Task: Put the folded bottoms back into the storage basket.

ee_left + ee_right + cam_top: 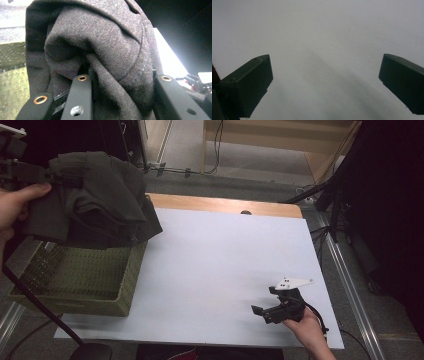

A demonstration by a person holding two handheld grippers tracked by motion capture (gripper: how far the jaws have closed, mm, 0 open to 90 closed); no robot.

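A bundled dark grey garment point(100, 195) hangs in the air over the near end of a green woven basket point(132, 275) at the table's left. My left gripper point(67, 181) comes in from the top left and is shut on the garment. In the left gripper view the cloth point(100, 37) bulges between and over the black jaws of the left gripper point(122, 82). My right gripper point(265, 301) rests low on the white tabletop point(215, 255) at the front right. Its jaws stand wide apart in the right gripper view point(325, 75) with bare white surface between them.
The basket's woven inside point(10, 87) shows under the garment at the left. A wooden strip point(225, 205) edges the table's far side. Cables and dark stands point(335, 205) lie on the floor beyond and to the right. A black cable point(40, 305) trails past the basket's front.
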